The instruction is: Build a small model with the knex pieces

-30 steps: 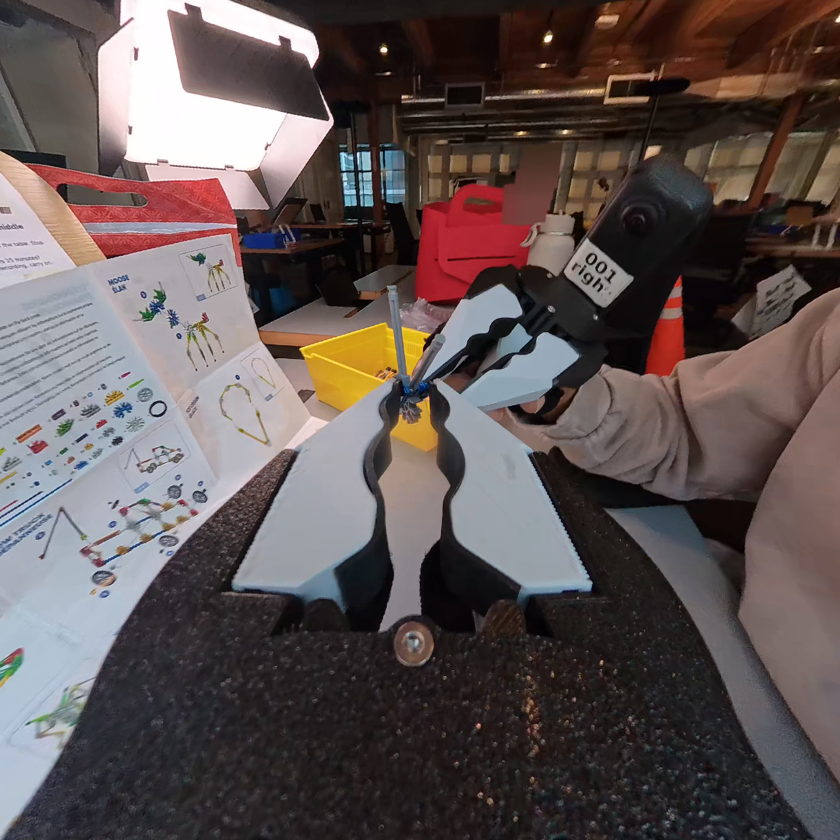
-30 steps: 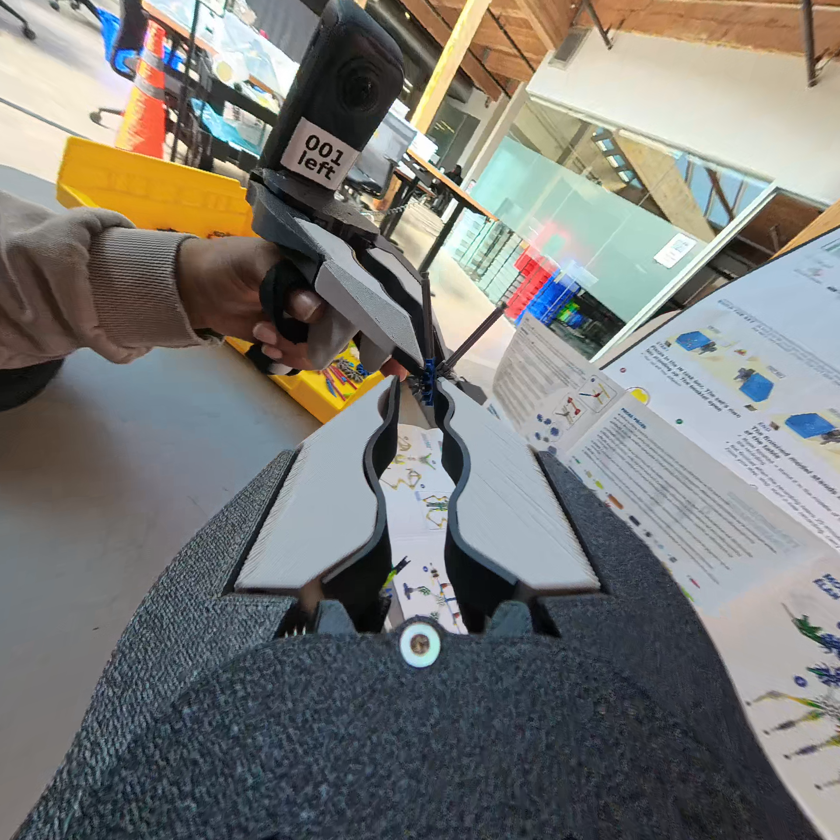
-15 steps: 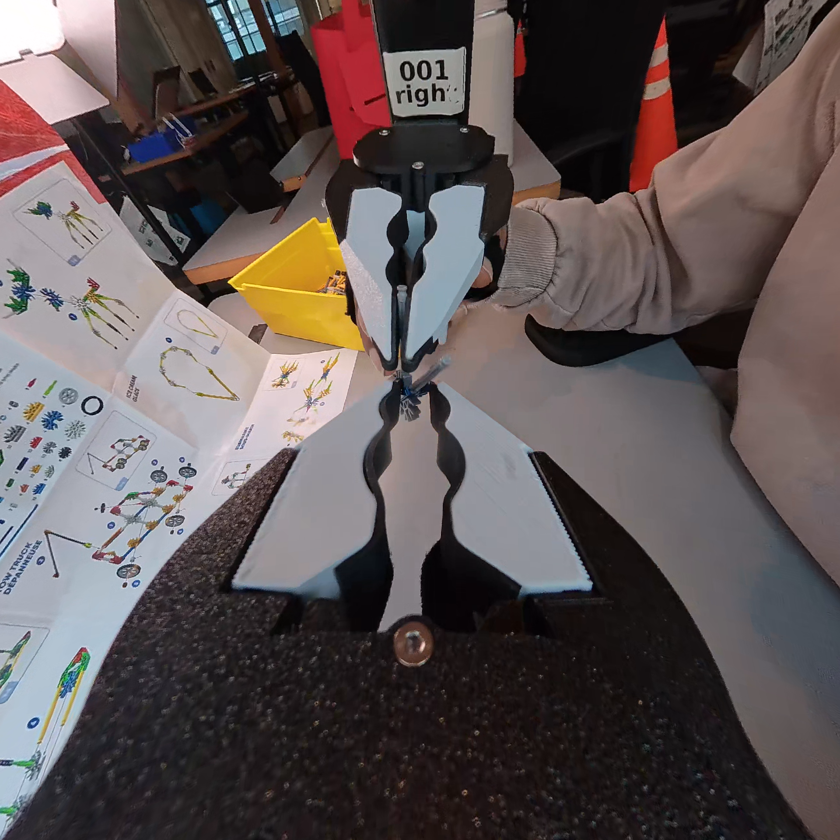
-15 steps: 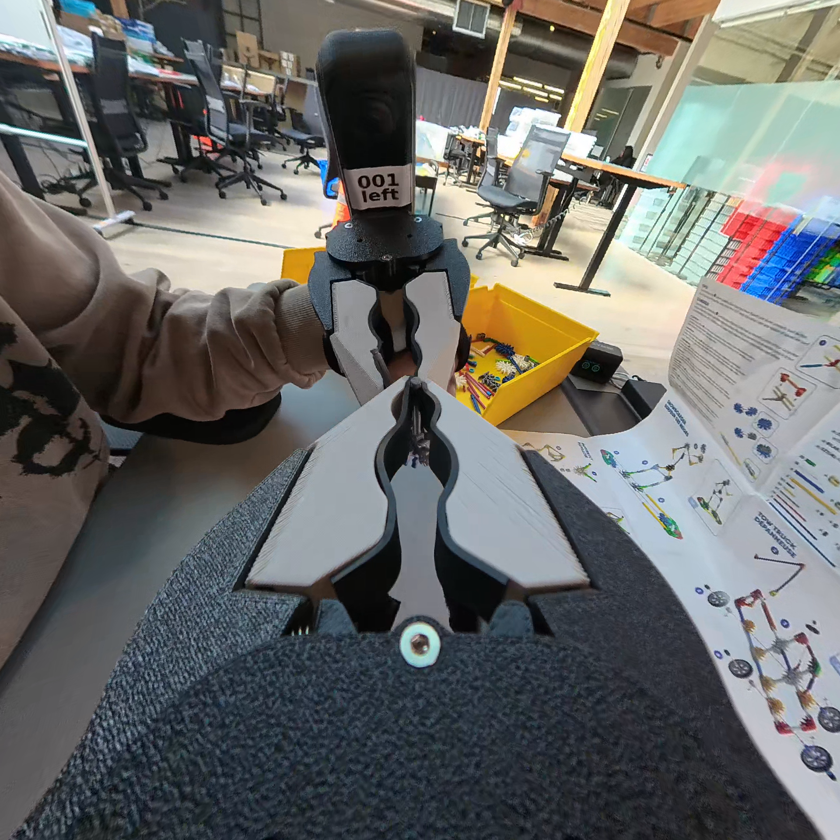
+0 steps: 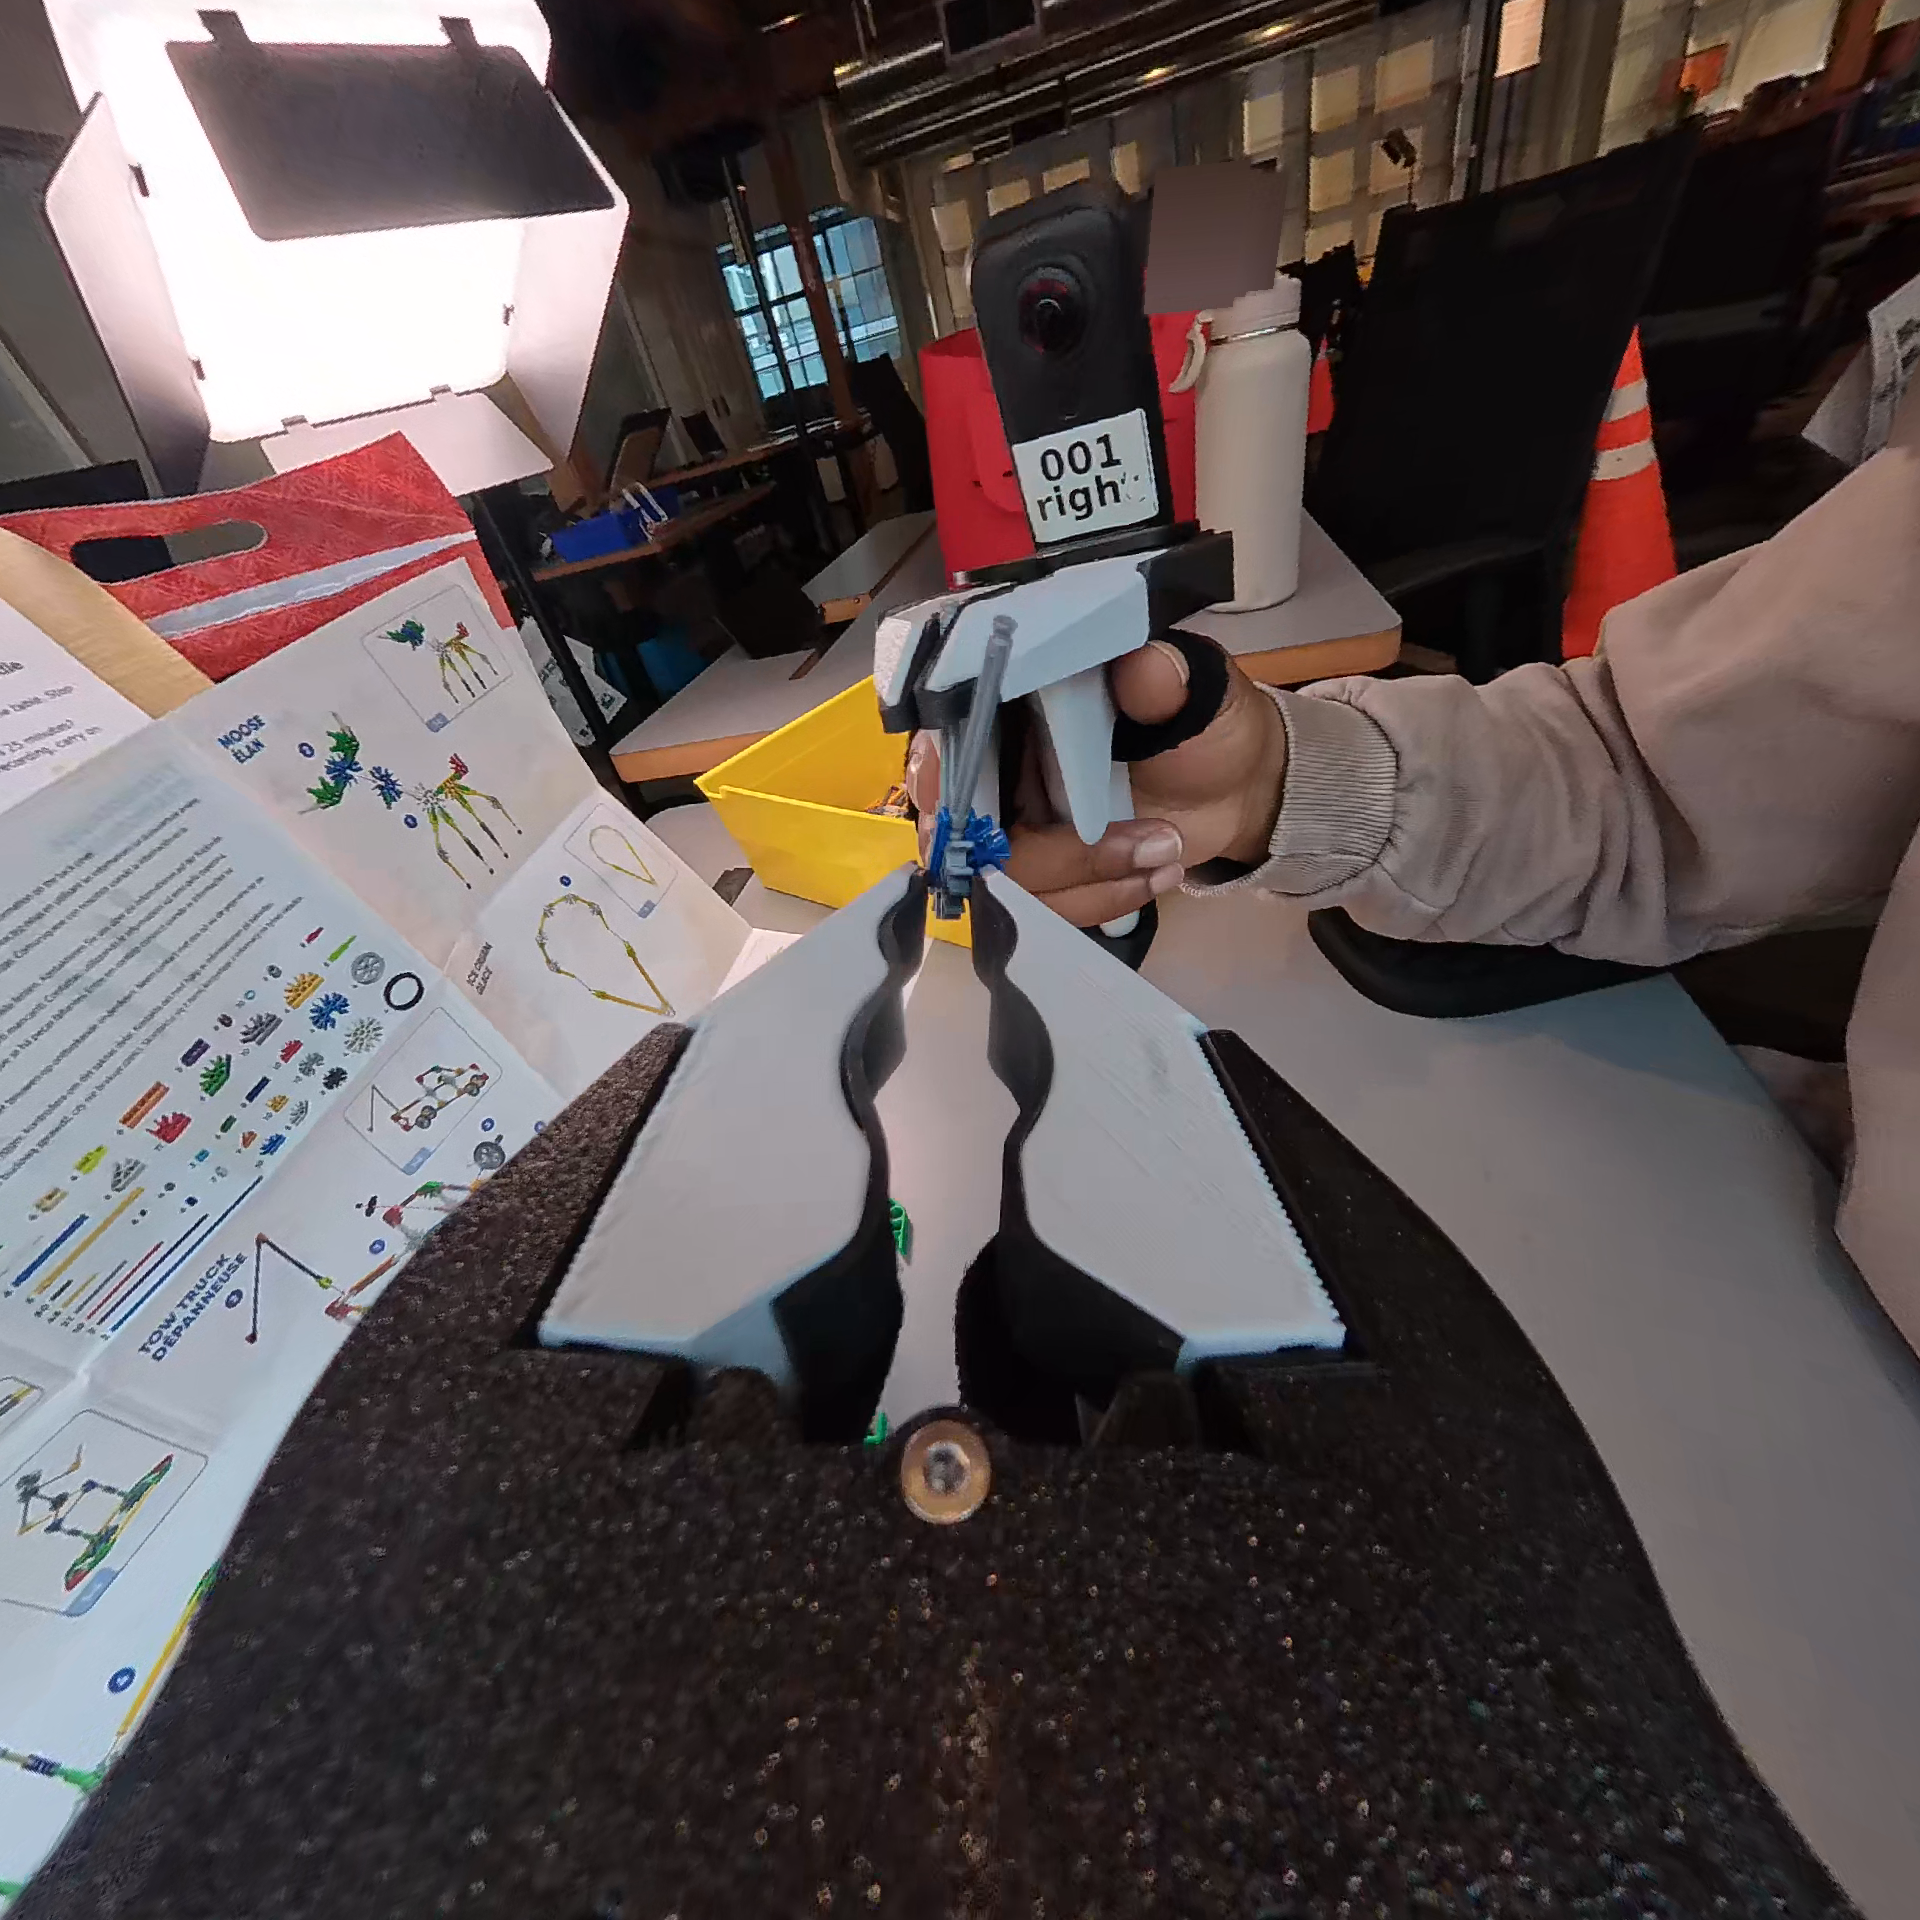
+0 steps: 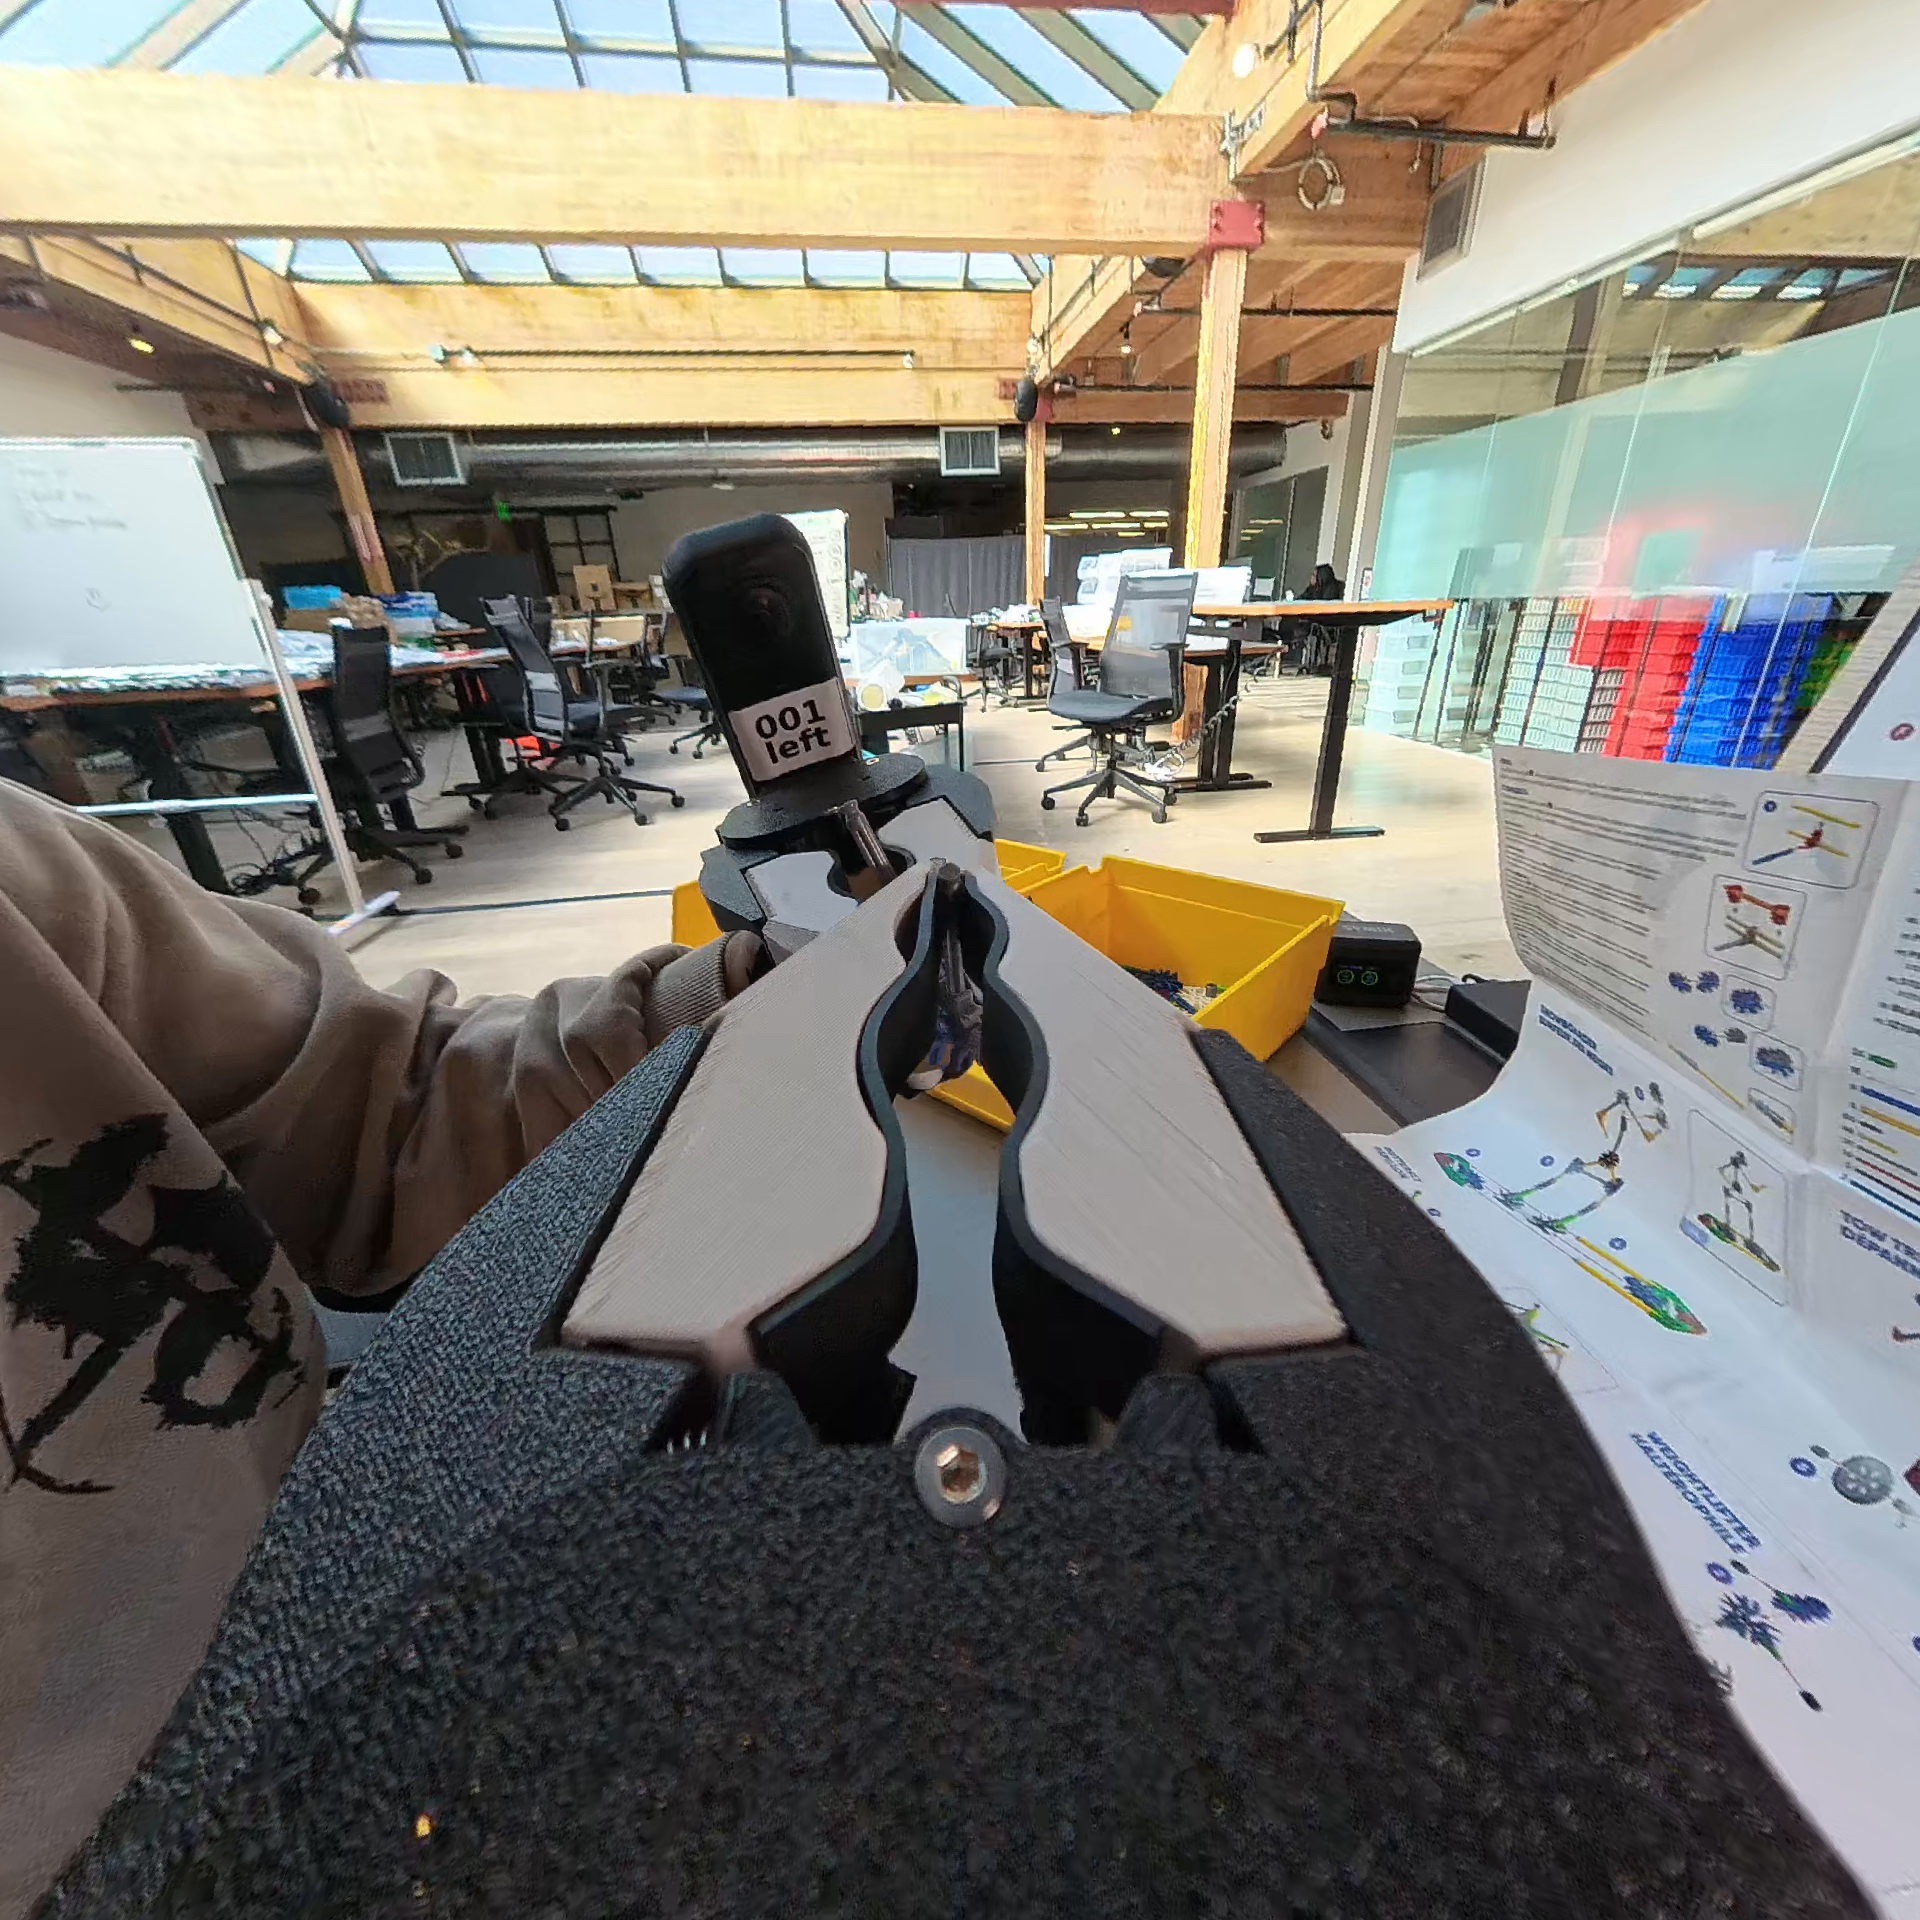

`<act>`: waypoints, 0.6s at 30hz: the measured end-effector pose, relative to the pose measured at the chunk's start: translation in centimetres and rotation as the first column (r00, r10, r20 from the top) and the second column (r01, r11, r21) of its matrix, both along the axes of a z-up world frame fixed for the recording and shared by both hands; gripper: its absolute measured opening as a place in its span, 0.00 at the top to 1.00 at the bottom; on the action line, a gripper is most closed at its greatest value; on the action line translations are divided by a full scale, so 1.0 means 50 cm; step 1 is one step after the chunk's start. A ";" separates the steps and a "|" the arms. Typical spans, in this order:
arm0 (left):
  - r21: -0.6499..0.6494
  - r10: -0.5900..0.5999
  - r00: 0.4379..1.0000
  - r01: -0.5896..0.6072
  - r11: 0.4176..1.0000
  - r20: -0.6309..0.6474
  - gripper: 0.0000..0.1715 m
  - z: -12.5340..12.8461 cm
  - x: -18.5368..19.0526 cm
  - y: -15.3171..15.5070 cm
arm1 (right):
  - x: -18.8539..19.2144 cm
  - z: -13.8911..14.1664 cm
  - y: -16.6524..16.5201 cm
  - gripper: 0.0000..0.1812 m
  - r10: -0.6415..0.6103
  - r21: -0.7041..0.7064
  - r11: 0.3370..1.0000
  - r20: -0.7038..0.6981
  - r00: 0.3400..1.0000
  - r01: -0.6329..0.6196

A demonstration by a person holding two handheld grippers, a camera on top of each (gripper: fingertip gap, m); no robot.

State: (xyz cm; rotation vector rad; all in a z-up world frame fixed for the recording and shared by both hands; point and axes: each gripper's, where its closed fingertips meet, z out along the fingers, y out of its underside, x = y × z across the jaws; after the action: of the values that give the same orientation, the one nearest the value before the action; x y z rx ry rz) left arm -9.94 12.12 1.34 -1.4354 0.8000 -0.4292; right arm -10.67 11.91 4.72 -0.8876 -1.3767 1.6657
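My left gripper [image 5: 948, 885] is shut on a small blue connector [image 5: 968, 844] and holds it above the grey table [image 5: 1455, 1195]. Two thin grey rods [image 5: 975, 727] rise from the connector. My right gripper [image 6: 948, 875] is shut around the upper part of one grey rod [image 6: 961, 992], with the blue connector [image 6: 951, 1051] showing low between its fingers. In the left wrist view the right gripper [image 5: 902, 670] lies side-on, held by a hand [image 5: 1174, 790]. In the right wrist view the left gripper [image 6: 831, 883] faces me, close behind my fingertips.
A yellow bin [image 5: 800, 821] of small parts stands just behind the grippers; it also shows in the right wrist view [image 6: 1195, 935]. An unfolded instruction sheet [image 5: 260, 987] lies and leans beside it. A small green piece [image 5: 899, 1236] lies under the left gripper. A black device [image 6: 1366, 961] sits by the bin. My two grippers' fingertips are within a few centimetres of each other.
Both grippers have tilted up from looking down at the table. The right gripper has swung from head-on to side-on and now clamps a grey rod. The left still grips the blue connector.
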 end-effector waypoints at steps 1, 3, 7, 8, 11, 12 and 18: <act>0.009 -0.009 1.000 0.009 1.000 -0.004 0.97 0.003 0.003 -0.004 | 0.003 0.002 -0.003 1.00 0.017 -0.013 1.000 0.003 1.000 -0.017; 0.039 -0.030 0.999 0.031 0.999 -0.033 0.97 0.008 0.011 -0.015 | 0.011 0.007 -0.014 1.00 0.080 -0.052 0.995 0.013 0.997 -0.079; 0.091 -0.116 0.979 0.133 0.987 -0.170 0.98 0.004 0.044 -0.061 | 0.041 0.003 -0.060 0.99 0.337 -0.161 0.933 0.065 0.939 -0.323; 0.094 -0.136 0.970 0.158 0.983 -0.203 0.98 0.003 0.053 -0.073 | 0.051 0.001 -0.070 1.00 0.407 -0.202 0.900 0.073 0.911 -0.386; 0.095 -0.198 0.942 0.231 0.968 -0.271 0.97 -0.001 0.083 -0.104 | 0.084 -0.004 -0.099 0.99 0.605 -0.306 0.768 0.059 0.794 -0.562; 0.094 -0.216 0.935 0.251 0.963 -0.282 0.97 -0.002 0.093 -0.112 | 0.094 -0.004 -0.105 0.99 0.654 -0.331 0.722 0.041 0.755 -0.607; 0.119 -0.294 0.912 0.338 0.934 -0.285 0.99 -0.003 0.131 -0.136 | 0.133 -0.012 -0.128 1.00 0.825 -0.396 0.460 -0.140 0.547 -0.795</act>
State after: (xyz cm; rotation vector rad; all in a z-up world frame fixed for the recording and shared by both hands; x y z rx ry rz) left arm -3.41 5.31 1.22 -1.2215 1.2667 -0.4109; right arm -4.01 5.50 4.11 -0.4864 -1.6573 2.7912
